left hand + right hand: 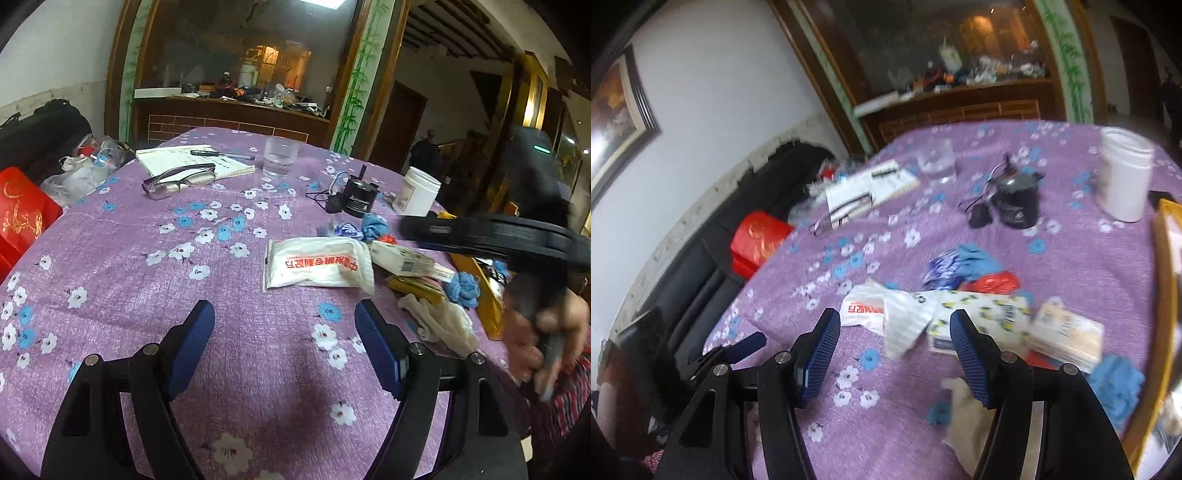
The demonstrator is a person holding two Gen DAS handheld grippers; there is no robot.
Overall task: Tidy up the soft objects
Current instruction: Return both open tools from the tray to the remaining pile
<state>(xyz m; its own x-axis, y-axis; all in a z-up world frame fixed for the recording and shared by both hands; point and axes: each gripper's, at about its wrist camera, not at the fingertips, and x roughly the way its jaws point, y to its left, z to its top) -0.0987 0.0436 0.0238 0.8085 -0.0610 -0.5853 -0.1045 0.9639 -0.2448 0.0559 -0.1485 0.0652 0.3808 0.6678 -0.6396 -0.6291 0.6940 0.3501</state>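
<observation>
Purple cloth printed with white and blue flowers covers the bench point(110, 258). The left tongs point(284, 343) hang over bare cloth with their blue ribbed pads well apart and nothing between them. The right tongs point(892, 354) also stand open and empty above the cloth, just short of the pile of soft things; their picture is blurred.

A flat white plastic pack with red lettering point(317, 264) lies ahead of the left tongs, near the middle of the bench. Just right of it lie a white paper tissue pack with a small yellow pattern point(979, 314), a crumpled white cloth point(443, 325), two light blue fuzzy bundles point(461, 288) point(375, 225) and a blue-and-white patterned wad point(347, 230), all close together.

A clear glass tumbler point(280, 157) stands upright farther back, holding what looks like water. A white plastic jar point(417, 192) stands upright with no lid; its inside cannot be seen. Between them sits a short black cylindrical device with a cord point(360, 197). A pair of dark-rimmed glasses point(177, 182) rests against an open white notebook point(192, 162) carrying a pen point(221, 154).
</observation>
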